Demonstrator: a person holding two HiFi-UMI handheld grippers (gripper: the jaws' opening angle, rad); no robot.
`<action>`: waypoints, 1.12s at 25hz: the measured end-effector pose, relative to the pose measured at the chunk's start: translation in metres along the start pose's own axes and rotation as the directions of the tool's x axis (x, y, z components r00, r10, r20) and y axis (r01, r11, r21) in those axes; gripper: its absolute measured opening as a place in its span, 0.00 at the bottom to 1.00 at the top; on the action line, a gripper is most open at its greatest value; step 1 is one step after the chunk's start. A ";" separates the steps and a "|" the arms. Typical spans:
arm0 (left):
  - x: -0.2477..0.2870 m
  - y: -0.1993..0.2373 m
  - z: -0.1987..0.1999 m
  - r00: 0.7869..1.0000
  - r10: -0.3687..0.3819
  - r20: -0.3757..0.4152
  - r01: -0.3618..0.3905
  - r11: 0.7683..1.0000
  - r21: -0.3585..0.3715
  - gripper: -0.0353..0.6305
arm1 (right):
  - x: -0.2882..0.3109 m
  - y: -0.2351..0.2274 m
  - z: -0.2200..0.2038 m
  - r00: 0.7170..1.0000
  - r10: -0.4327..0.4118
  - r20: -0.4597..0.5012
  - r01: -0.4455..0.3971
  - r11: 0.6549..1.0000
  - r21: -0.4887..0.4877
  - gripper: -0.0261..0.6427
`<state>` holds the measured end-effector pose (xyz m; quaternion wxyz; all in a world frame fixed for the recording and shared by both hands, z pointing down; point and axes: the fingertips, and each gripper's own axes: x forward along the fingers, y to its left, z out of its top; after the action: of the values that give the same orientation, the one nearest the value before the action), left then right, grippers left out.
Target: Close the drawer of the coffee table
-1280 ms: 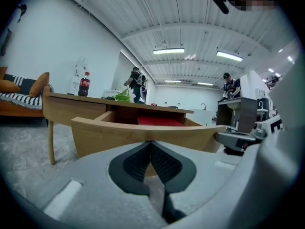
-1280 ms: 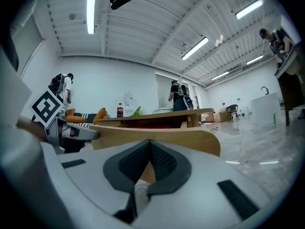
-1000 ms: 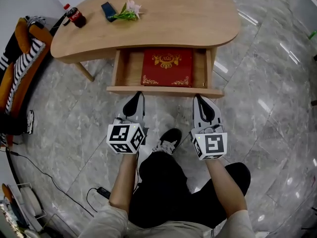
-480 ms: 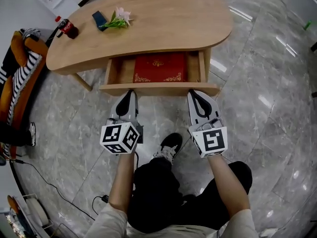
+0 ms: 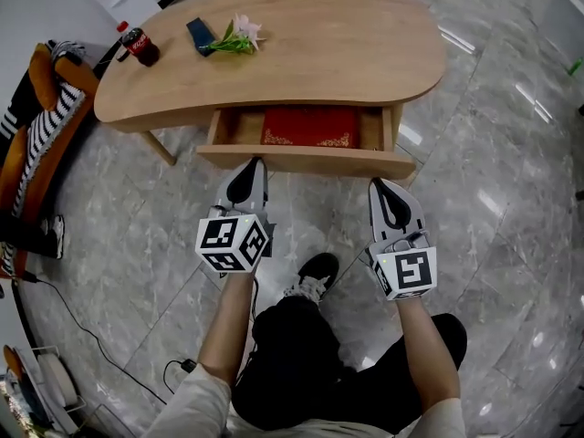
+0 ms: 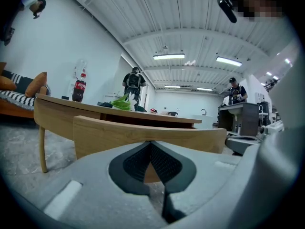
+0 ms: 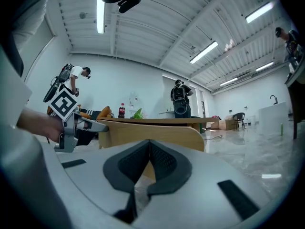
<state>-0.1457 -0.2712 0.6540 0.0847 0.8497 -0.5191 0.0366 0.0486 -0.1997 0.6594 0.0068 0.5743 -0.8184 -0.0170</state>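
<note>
The wooden coffee table (image 5: pixel 301 35) has its drawer partly out, with a red book (image 5: pixel 310 126) inside. The drawer's front panel (image 5: pixel 306 161) faces me. My left gripper (image 5: pixel 248 164) is shut, its tip at the left part of the panel, seemingly touching it. In the left gripper view the panel (image 6: pixel 119 132) fills the space just past the shut left gripper (image 6: pixel 150 144). My right gripper (image 5: pixel 383 184) is shut and sits a little short of the panel's right end. The right gripper view shows the panel (image 7: pixel 152 130) beyond the shut right gripper (image 7: pixel 149 142).
On the tabletop stand a cola bottle (image 5: pixel 139 42), a dark phone (image 5: pixel 201 35) and a small bunch of flowers (image 5: pixel 239 33). A striped, orange-cushioned seat (image 5: pixel 36 108) is at the left. My shoe (image 5: pixel 315 276) and a floor cable (image 5: pixel 82 327) lie below.
The drawer has slid further into the table; less of the red book shows. The left gripper has stayed at the panel, while the right one now sits slightly back from it.
</note>
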 end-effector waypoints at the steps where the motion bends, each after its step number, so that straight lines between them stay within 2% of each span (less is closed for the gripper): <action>1: 0.002 0.000 0.000 1.000 0.003 0.002 -0.003 1.000 0.001 0.07 | -0.001 -0.001 -0.001 1.000 -0.005 -0.005 0.005 1.000 0.004 0.06; 4: 0.003 0.002 -0.001 1.000 0.020 0.009 -0.020 1.000 -0.003 0.07 | -0.004 -0.001 -0.008 0.999 -0.025 -0.024 0.026 0.999 0.034 0.06; 10: 0.017 0.005 0.002 1.000 0.030 0.005 -0.030 1.000 -0.003 0.07 | 0.000 0.001 -0.015 0.999 -0.009 -0.053 0.010 1.000 0.020 0.06; 13: 0.020 0.007 0.003 0.999 0.039 -0.002 -0.039 0.999 0.010 0.07 | 0.003 0.000 -0.024 0.997 -0.019 -0.073 0.024 0.997 0.069 0.06; 20: 0.031 0.006 0.005 0.999 0.026 -0.025 -0.025 0.999 0.038 0.07 | -0.003 0.001 -0.025 0.997 -0.007 -0.078 0.015 0.994 0.107 0.06; 25: 0.047 0.012 0.010 0.998 0.024 -0.050 -0.022 0.999 0.031 0.07 | -0.009 -0.011 -0.040 0.993 -0.039 -0.111 0.055 0.988 0.146 0.06; 28: 0.054 0.013 0.009 0.998 0.014 -0.055 -0.013 1.000 0.023 0.07 | -0.017 -0.018 -0.045 0.991 -0.050 -0.128 0.067 0.989 0.130 0.06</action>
<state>-0.1330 -0.3257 0.6543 0.0892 0.8458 -0.5217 0.0667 0.0731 -0.1906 0.7040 0.0186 0.5972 -0.7985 0.0738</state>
